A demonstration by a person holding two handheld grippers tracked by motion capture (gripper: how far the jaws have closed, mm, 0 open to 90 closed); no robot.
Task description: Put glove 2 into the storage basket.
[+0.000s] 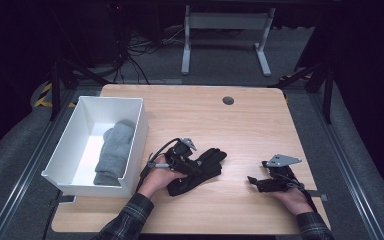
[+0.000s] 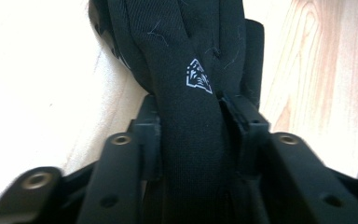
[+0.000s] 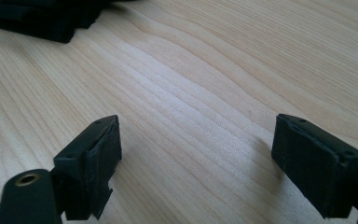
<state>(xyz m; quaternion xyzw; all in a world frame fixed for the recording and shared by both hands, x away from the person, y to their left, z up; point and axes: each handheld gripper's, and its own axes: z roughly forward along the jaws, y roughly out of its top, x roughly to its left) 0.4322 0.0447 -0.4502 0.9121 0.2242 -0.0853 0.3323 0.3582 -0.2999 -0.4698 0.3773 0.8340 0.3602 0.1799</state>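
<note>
A black glove (image 1: 211, 159) lies on the wooden table (image 1: 240, 130) just left of centre. My left gripper (image 1: 192, 166) rests over its near part and is shut on it. In the left gripper view the black fabric (image 2: 186, 56), marked with a small white logo, is squeezed between the two pads (image 2: 151, 135). My right gripper (image 1: 254, 182) sits low over bare wood at the front right, apart from the glove. Its jaws stand wide open with nothing between them (image 3: 196, 154). An edge of the glove (image 3: 37, 18) shows at the top left of the right gripper view.
A white bin (image 1: 142, 125) stands at the table's left edge with a grey folded fabric item (image 1: 114, 150) inside. A round cable hole (image 1: 228, 100) lies near the far edge. Table legs and cables stand on the floor beyond.
</note>
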